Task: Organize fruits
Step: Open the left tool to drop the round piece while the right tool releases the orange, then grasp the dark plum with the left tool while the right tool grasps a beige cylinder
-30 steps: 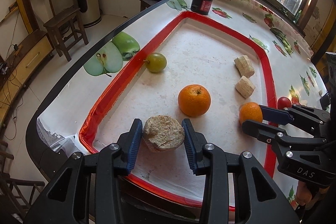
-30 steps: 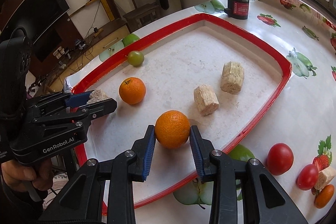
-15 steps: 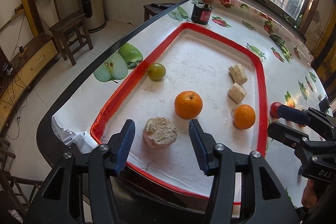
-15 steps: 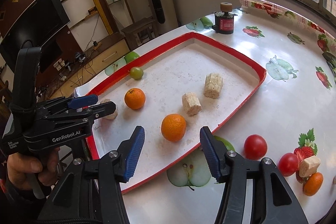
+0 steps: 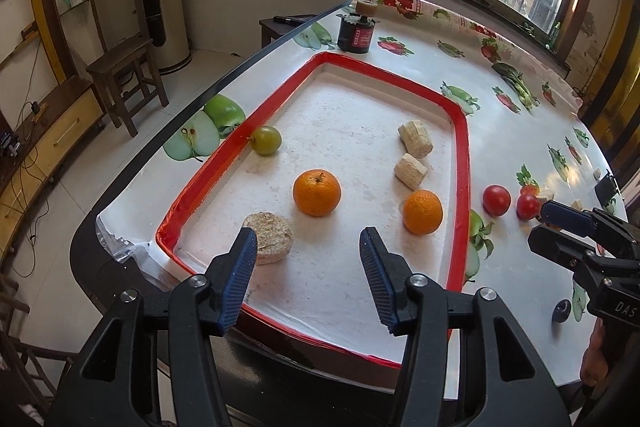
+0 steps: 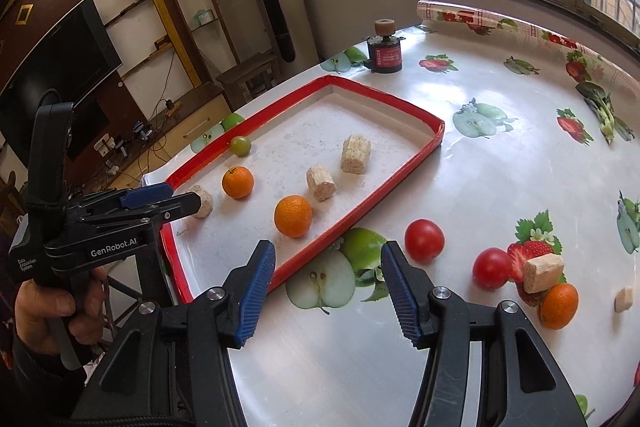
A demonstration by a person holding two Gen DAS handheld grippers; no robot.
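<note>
While both hand-held grippers hang wide and empty, the next fruit to collect looks like the near tomato: it lies on the surface just right of the red tray, a little ahead and right of the right hand-held gripper, which is far nearer than the left hand-held gripper over the tray. It is round, smooth and glossy, with no long axis. Beyond it lie another tomato and a dimpled orange; two oranges and a green fruit already sit in the tray among rough, fibrous beige chunks.

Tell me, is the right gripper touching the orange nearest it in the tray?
Apart. In the right wrist view the right gripper is open over the tablecloth, and the orange lies beyond the tray's rim.
</note>
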